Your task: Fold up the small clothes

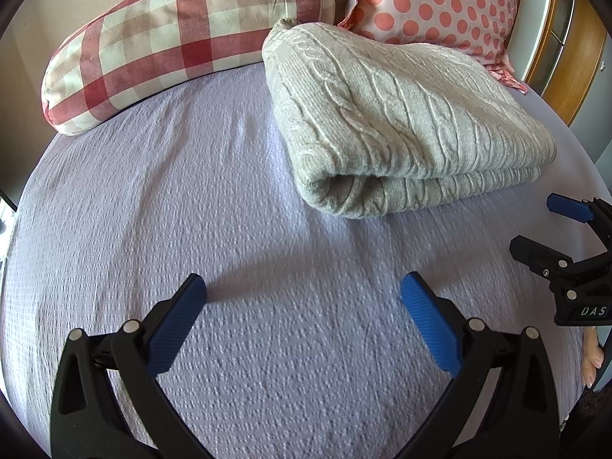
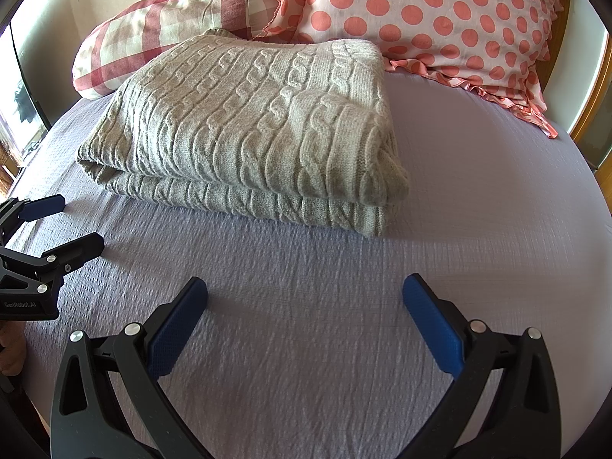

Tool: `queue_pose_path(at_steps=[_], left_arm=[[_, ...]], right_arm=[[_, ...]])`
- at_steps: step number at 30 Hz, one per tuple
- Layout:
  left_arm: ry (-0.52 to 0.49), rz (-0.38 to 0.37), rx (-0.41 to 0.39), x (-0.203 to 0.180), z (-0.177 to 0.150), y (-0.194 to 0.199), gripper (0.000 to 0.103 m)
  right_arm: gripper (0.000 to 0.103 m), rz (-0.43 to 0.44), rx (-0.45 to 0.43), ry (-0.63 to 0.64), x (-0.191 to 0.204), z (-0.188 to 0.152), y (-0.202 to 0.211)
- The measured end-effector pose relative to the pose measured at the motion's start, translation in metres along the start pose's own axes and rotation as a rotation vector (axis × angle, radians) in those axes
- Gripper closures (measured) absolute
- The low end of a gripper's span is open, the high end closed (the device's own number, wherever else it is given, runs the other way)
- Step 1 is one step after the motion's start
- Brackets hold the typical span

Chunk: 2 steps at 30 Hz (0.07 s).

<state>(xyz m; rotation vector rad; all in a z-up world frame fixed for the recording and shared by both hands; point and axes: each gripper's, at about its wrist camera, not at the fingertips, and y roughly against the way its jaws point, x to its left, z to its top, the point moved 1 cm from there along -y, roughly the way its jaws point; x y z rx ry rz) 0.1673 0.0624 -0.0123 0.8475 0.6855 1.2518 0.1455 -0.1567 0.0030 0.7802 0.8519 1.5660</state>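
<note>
A grey cable-knit sweater (image 1: 401, 114) lies folded into a thick stack on the lilac bedspread (image 1: 191, 191); it also shows in the right wrist view (image 2: 252, 130). My left gripper (image 1: 304, 290) is open and empty, held above the bedspread in front of the sweater and apart from it. My right gripper (image 2: 306, 290) is open and empty, also short of the sweater. Each gripper shows in the other's view, the right one (image 1: 535, 225) at the right edge and the left one (image 2: 76, 222) at the left edge, both with jaws apart.
A red-checked bolster pillow (image 1: 183, 38) and a pink polka-dot pillow (image 1: 432, 0) lie behind the sweater at the head of the bed. A wooden bed frame (image 1: 573, 61) runs along the right. The lilac bedspread (image 2: 478, 191) extends right of the sweater.
</note>
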Motion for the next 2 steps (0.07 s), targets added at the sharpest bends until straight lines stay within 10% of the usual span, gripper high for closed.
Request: queue_pose_path(at_steps=[2], left_arm=[[0.001,0.000,0.000,0.0000,-0.0003,0.0000,0.002]], right_arm=[[0.001,0.000,0.000,0.000,0.0002,-0.0002,0.0001]])
